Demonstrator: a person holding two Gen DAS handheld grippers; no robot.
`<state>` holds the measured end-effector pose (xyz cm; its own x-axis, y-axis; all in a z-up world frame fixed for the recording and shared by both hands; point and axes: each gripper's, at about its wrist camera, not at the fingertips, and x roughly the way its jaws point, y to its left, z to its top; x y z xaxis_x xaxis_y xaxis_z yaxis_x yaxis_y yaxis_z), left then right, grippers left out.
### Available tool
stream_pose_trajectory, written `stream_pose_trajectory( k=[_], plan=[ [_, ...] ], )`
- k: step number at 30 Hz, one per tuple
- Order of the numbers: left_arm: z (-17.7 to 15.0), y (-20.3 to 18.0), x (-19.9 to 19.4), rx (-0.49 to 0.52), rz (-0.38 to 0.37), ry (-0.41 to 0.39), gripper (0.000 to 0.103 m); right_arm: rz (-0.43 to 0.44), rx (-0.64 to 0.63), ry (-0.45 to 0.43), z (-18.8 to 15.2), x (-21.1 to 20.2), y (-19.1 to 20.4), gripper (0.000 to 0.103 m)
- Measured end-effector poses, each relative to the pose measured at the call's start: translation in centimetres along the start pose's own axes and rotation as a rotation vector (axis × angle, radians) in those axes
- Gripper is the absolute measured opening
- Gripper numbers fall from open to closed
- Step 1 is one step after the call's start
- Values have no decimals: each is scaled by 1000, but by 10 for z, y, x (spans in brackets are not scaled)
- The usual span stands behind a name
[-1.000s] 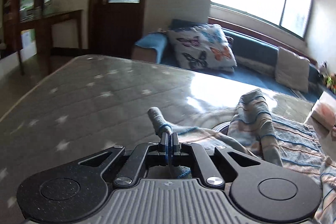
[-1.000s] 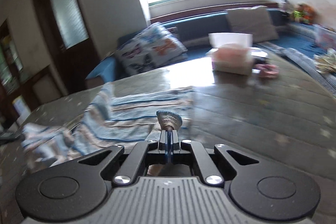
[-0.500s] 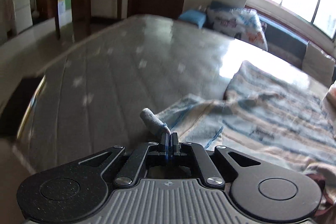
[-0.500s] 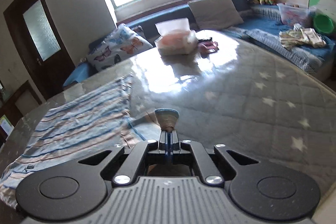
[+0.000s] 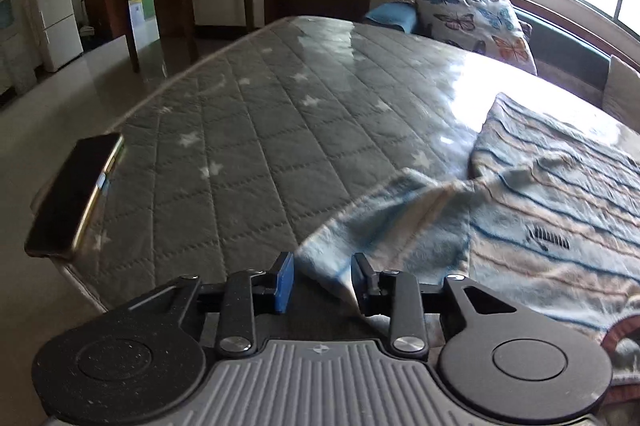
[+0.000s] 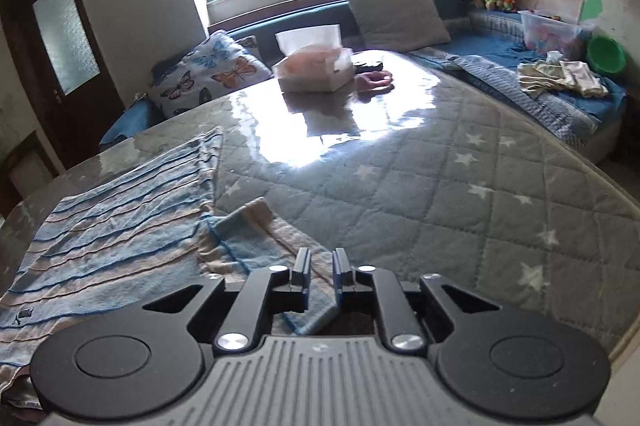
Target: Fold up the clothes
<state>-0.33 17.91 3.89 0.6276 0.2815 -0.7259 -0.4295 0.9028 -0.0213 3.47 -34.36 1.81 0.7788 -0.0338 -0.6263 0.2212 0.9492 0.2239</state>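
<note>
My left gripper (image 5: 322,280) is opening now, and a corner of the striped shirt (image 5: 540,210) sits loose between its jaws. A second ago it was pinched tight on that cloth. My right gripper (image 6: 321,272) is opening too, with the other sleeve end lying between its jaws, not squeezed. It was clamped shut a moment ago as well.

So I think I have just let go. The shirt was bunched up and lifted before. Now it lies spread flat on the star mattress (image 6: 440,194), near the front edge, with both sleeves out. That means the laying-out step looks done, and the folding can start.

Far past the shirt, near the window side of the mattress, stands a tissue box (image 6: 316,72) with a white tissue sticking up. Off the mattress, a clear bin (image 6: 554,30) holds colourful things I cannot make out.
</note>
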Motion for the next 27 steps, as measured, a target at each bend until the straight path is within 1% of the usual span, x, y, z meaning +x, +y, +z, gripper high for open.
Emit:
stream_pose_trajectory(
  k=[1,3,5,6,7,11,13,14,16,17,18,19,21,23,24,27],
  plan=[
    [3,-1,0,2,-2,-7,35,9,-15,5,0,3,5,23],
    [12,-7,1,20,-22,-26,35,28,-46,18,1,10,15,24],
    [21,-17,4,41,-66,-39,35,48,-71,31,1,17,25,27],
    [26,-24,6,53,-87,-44,35,54,-81,37,2,21,30,31],
    [31,-33,9,70,-106,-50,35,58,-87,40,2,23,33,35],
    [52,-73,27,151,-174,-71,35,92,-125,49,5,34,49,43],
    [65,-93,39,188,-208,-75,35,97,-138,52,6,39,55,51],
    [71,-102,46,204,-223,-76,35,99,-143,52,6,41,57,53],
    [83,-122,58,233,-251,-82,40,104,-156,55,8,48,61,58],
    [90,-131,65,241,-255,-86,42,106,-159,56,8,50,62,60],
    [97,-139,73,250,-264,-88,44,109,-161,57,8,53,63,65],
    [104,-147,80,259,-270,-90,44,112,-163,59,8,56,64,69],
    [115,-162,94,273,-273,-94,44,117,-168,62,8,62,67,72],
    [122,-174,108,293,-265,-102,44,123,-170,63,8,67,68,78],
    [125,-180,114,302,-259,-106,44,126,-169,64,8,69,68,83],
    [131,-193,133,326,-269,-91,44,131,-169,65,6,74,69,87]
  ],
)
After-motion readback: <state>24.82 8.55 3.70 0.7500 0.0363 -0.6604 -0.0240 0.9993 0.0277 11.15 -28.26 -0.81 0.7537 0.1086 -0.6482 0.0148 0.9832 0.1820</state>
